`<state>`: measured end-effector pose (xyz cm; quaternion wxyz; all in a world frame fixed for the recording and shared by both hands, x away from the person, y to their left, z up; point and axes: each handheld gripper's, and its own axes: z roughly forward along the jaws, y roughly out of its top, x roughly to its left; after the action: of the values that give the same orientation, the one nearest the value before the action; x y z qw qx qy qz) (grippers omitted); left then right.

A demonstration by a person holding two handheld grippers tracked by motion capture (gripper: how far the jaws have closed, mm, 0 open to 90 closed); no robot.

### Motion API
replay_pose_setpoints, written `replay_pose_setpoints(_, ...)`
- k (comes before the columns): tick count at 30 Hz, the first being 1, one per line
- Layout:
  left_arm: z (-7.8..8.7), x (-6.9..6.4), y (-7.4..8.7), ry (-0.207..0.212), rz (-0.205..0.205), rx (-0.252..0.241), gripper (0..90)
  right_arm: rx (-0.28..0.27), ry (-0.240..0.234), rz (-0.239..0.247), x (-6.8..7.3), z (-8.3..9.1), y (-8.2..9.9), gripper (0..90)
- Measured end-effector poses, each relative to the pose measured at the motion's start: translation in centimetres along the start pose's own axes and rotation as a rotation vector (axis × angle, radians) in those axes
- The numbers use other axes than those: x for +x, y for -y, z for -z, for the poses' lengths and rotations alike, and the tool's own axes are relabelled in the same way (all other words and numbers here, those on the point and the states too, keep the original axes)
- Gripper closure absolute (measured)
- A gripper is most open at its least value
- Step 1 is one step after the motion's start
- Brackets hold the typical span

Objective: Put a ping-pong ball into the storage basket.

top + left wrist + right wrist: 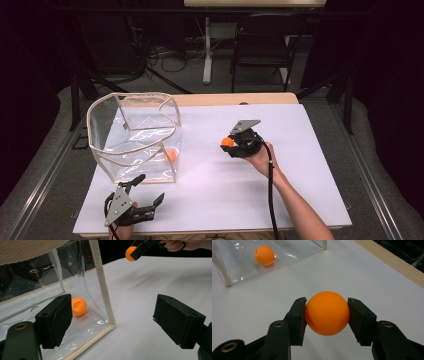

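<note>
My right gripper (229, 143) is shut on an orange ball (227, 142) and holds it a little above the white table, right of the bag. In the right gripper view the ball (327, 313) sits pressed between both pads. A second orange ball (171, 155) lies inside the clear plastic bag with beige trim (134, 135), near its right front corner. My left gripper (149, 189) rests near the table's front edge, just in front of the bag, jaws wide open with nothing between them. In the left gripper view the bagged ball (79, 306) shows behind the left pad, and the held ball (131, 253) is at the top.
The white sheet (295, 165) covers a wooden table whose far edge (235, 99) shows behind the bag. A black chair (262, 47) and a table leg stand beyond the table. Open white surface lies between and to the right of the grippers.
</note>
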<state>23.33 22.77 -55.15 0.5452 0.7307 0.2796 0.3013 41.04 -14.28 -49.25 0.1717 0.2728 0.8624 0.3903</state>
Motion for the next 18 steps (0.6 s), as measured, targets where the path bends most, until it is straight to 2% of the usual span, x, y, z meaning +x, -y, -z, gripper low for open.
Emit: replay_pose_setpoints(18,-0.02,0.01,-0.01,-0.001,0.001,-0.001,15.6,-0.013,-0.027,0.012,0.43,0.62,-0.69,51.2)
